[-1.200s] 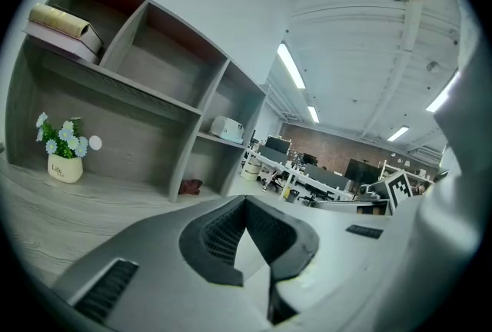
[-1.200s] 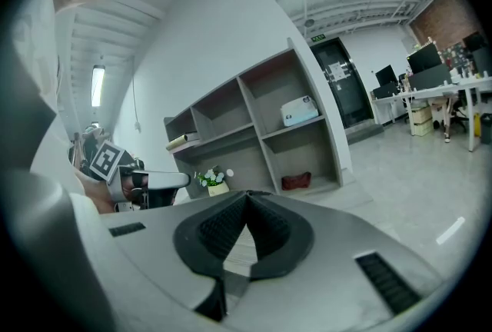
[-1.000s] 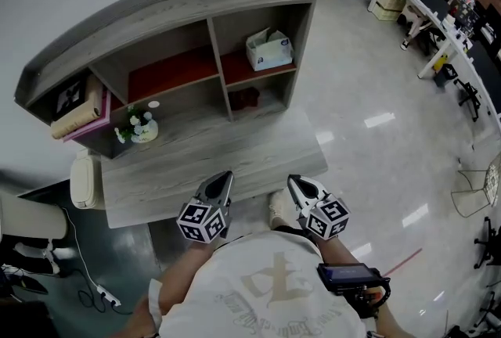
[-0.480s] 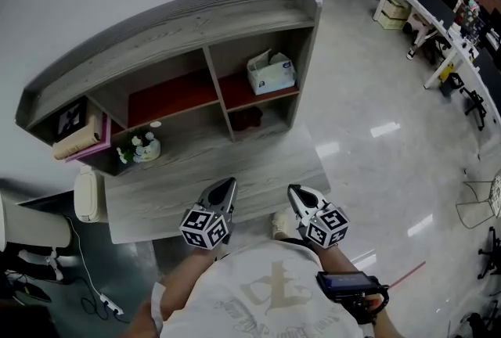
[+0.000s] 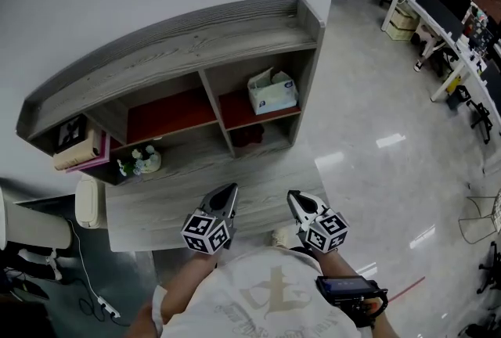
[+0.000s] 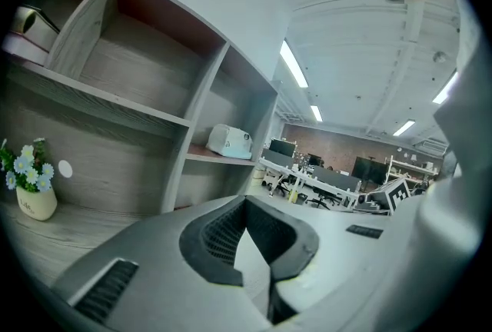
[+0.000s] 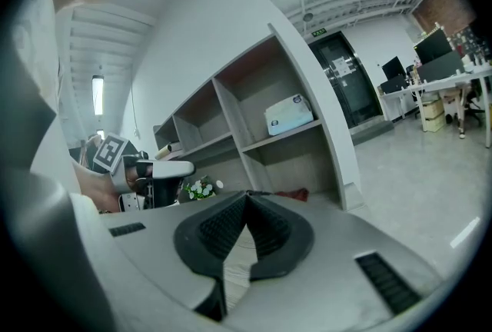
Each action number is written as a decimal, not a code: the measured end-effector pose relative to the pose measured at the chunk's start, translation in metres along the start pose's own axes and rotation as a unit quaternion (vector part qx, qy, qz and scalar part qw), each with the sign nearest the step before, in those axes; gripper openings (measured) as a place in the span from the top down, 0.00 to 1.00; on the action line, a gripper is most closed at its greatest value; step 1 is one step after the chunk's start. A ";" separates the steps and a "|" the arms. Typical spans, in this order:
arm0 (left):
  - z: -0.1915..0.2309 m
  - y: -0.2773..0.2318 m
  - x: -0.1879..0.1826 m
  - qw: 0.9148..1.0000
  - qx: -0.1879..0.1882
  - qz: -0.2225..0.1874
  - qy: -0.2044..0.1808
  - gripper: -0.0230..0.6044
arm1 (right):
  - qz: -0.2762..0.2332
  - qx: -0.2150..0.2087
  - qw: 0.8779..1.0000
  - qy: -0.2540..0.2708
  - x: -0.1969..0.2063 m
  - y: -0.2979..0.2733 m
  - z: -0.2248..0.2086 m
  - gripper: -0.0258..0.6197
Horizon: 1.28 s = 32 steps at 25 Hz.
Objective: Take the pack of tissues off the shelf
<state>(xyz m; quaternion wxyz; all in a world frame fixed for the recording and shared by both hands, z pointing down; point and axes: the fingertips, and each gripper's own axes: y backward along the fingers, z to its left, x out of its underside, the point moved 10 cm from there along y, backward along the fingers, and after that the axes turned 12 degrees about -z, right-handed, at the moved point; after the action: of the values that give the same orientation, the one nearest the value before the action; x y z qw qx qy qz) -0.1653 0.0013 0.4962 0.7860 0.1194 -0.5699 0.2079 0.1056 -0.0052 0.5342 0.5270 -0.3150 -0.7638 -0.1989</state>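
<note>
At wood desk (image 5: pixel 172 192), glossy floor (image 5: pixel 376 109) beside: left gripper (image 5: pixel 229 189), right gripper (image 5: pixel 291 195) jaws together, empty.

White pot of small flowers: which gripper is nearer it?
Left. The left gripper is in front and right of the white pot of small flowers; the right gripper is farther right.

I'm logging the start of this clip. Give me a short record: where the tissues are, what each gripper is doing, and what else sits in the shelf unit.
tissue pack: upper right compartment of the shelf unit, untouched
left gripper: shut, empty, well short of the pack
right gripper: shut, empty, beside the left one
flower pot: lower surface, left side
red item: compartment below the tissues
task status: not yet begun
</note>
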 end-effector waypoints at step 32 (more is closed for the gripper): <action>-0.012 -0.102 -0.023 0.998 -0.043 -0.036 0.014 0.94 | 0.009 -0.087 0.996 0.009 -0.039 -0.065 -0.089 0.95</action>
<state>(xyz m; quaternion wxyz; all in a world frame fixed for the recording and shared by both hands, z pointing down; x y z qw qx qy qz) -0.1143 -0.0881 0.4758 0.8050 0.1030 -0.5627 0.1570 0.1312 -0.1195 0.5324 0.5063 -0.3650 -0.7360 -0.2622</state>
